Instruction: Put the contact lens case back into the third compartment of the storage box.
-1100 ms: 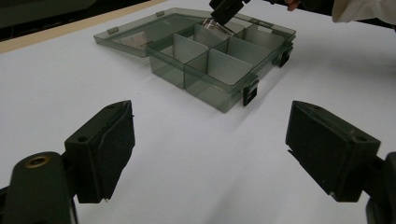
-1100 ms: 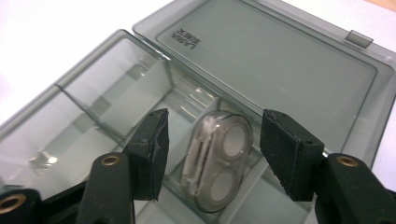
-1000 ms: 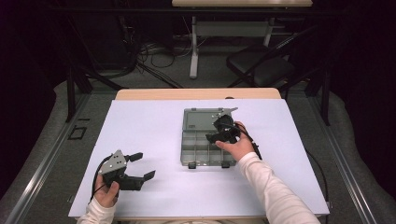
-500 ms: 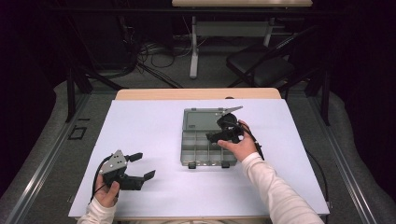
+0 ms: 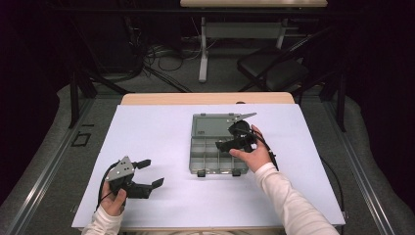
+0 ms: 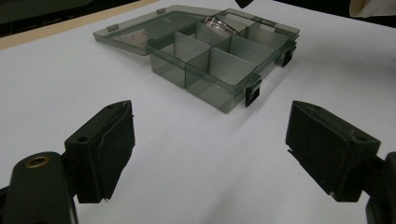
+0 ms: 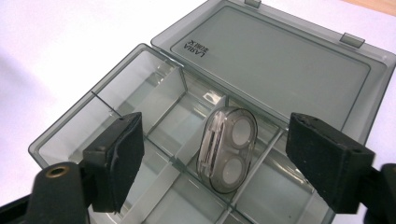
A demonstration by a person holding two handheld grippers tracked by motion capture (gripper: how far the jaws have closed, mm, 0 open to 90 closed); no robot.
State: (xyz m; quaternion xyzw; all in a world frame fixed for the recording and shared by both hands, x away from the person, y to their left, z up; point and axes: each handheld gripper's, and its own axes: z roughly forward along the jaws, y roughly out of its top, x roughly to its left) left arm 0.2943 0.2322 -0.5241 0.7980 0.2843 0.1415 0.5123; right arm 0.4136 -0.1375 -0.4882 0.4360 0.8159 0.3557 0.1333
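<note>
Right now I hold my right gripper (image 5: 234, 138) wide open and empty over one smoky-grey plastic compartment box (image 5: 208, 147), where one clear oval case (image 7: 227, 148) leans inside, while my left gripper (image 5: 146, 172) rests open, well apart.

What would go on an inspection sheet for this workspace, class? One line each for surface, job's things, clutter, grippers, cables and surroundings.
Surface: white sheet over a wooden table.
Job's things: grey compartment box, lid open flat; clear two-well case leaning tilted on a divider inside.
Clutter: nothing seen.
Grippers: left gripper open, low over the sheet, apart from the box; right gripper open above the case, touching nothing.
Cables: one trails from each gripper; more on the floor.
Surroundings: dark chair, desk frame behind.
</note>
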